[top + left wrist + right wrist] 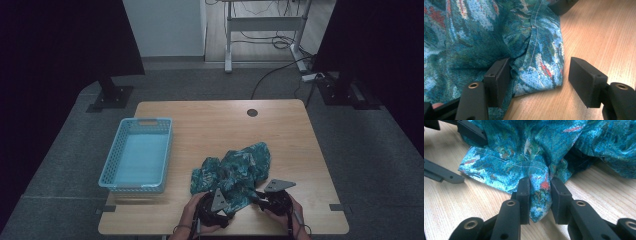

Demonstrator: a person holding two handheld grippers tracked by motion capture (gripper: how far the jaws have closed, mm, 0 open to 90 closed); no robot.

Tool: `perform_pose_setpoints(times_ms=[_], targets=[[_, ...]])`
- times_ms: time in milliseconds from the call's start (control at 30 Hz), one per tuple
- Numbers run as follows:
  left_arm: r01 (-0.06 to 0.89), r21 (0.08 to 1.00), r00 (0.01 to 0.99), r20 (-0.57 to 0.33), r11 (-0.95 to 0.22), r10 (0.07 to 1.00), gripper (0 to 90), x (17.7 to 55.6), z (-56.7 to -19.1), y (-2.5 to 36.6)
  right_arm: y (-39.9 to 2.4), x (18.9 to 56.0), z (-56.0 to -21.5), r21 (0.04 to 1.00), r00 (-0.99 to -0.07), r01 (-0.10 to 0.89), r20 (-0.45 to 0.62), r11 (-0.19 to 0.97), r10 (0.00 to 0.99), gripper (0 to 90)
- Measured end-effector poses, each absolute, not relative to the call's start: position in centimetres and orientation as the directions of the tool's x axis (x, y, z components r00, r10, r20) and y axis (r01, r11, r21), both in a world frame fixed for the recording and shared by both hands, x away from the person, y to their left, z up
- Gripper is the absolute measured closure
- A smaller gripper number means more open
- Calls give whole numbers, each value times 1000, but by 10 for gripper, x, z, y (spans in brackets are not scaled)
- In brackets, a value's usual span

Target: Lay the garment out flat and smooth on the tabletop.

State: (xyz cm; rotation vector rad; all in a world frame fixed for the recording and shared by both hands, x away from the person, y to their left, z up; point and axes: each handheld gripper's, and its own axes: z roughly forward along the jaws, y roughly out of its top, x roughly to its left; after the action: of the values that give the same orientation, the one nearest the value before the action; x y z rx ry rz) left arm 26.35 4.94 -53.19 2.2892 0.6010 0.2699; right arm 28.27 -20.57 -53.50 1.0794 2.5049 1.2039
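A crumpled teal cloth with a leafy print and red flecks lies on the wooden table, near its front edge. My left gripper is at the cloth's near edge, a hand behind it. In the left gripper view this gripper stands open around a hemmed corner of the cloth; the left jaw touches the fabric and the right jaw stands apart on bare wood. My right gripper comes in from the right. In the right gripper view it is shut on a bunched fold of the cloth.
A light blue plastic basket with nothing in it stands on the table's left side. A round cable hole sits near the far edge. Dark stands and cables are on the floor beyond the table.
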Motion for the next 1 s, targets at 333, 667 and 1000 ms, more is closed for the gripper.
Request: perform_pose_setpoints(times_ms=[333, 667, 1000], targets=[[340, 729, 862, 11, -594, 507, 464, 265, -533, 52, -206, 283, -535, 733, -728, 540, 158, 415, 667, 713], [327, 718, 881, 3, -615, 473, 765, 265, -530, 47, -208, 280, -535, 734, -730, 535, 152, 419, 666, 715], [330, 738, 884, -22, -589, 467, 778, 265, -523, 53, -212, 274, -527, 756, -743, 517, 162, 403, 649, 721]])
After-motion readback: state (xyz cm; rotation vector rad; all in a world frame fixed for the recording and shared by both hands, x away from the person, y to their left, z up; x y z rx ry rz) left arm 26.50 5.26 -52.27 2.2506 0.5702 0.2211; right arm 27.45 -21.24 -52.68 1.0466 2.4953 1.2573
